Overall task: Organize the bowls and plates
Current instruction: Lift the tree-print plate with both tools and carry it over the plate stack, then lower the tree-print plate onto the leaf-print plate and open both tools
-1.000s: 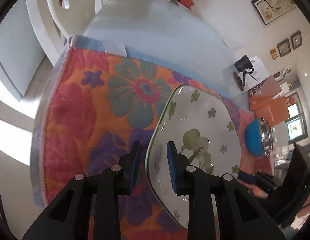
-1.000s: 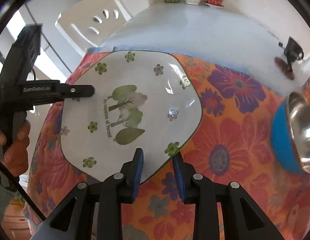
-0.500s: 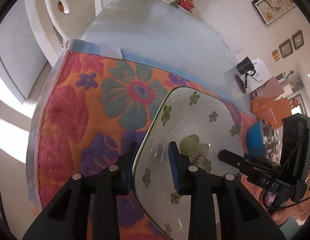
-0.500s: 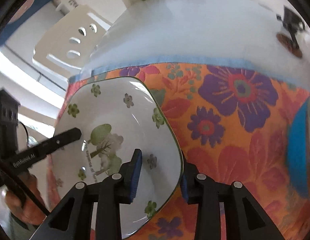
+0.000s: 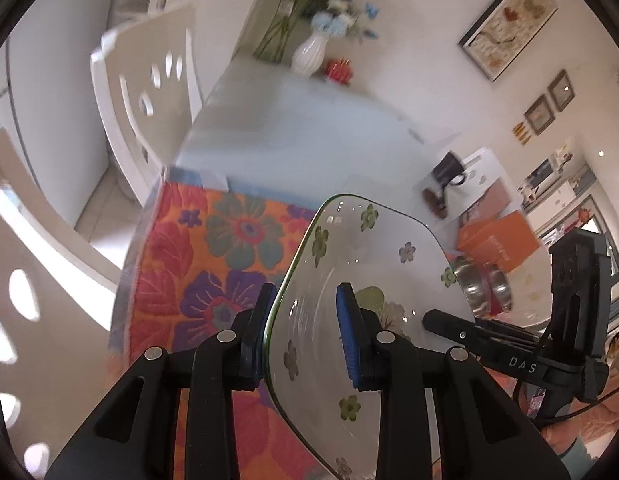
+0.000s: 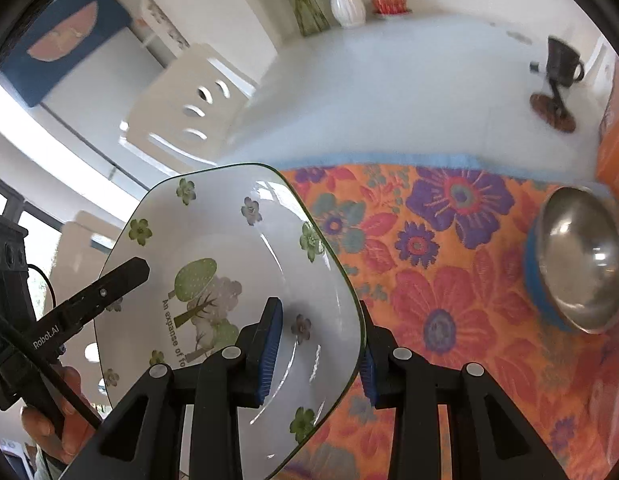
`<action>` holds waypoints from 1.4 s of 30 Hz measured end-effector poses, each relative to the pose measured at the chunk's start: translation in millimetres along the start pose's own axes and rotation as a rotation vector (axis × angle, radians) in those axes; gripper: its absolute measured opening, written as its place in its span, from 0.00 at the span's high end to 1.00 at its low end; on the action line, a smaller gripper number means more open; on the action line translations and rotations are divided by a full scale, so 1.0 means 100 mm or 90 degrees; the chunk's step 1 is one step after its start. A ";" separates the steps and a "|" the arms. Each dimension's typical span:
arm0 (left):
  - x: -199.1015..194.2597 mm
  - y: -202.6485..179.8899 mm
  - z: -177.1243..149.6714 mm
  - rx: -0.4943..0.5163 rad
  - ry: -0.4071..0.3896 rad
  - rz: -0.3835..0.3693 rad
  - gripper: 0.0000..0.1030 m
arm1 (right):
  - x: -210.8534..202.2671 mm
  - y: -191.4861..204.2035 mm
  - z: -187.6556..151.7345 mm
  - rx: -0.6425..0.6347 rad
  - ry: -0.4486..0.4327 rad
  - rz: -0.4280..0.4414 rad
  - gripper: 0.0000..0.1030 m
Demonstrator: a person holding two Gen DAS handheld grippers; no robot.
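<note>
While the plate [image 6: 229,264] is held tilted above the flowered cloth [image 6: 449,280], its left rim is clamped by the left gripper [image 5: 305,328] and its right rim by the right gripper [image 6: 321,348], one pad inside and one beneath. Farther right on the cloth, a blue steel-lined bowl [image 6: 577,264] is seen.

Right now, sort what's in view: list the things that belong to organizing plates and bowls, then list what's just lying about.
Job:
flowered plate, gripped at opposite rims by the left tongs and right tongs
steel bowl with blue outside, on the floral cloth

Lying about:
white vase
dark cup
orange box
white chair
</note>
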State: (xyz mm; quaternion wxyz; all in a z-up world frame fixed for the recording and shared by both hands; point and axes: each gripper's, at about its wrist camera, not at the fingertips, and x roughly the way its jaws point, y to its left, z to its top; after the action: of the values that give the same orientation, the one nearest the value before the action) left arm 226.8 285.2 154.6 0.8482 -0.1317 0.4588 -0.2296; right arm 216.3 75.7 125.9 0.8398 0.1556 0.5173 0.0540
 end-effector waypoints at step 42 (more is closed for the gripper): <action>-0.66 -0.33 -2.18 -0.023 0.092 0.053 0.75 | -0.72 -0.09 -2.50 0.049 0.098 -0.014 0.67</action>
State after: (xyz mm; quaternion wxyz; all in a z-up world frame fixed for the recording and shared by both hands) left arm 4.1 287.4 97.7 0.8191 -0.1110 0.5282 -0.1945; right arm -38.8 100.3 79.8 0.7914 0.1776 0.5838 0.0368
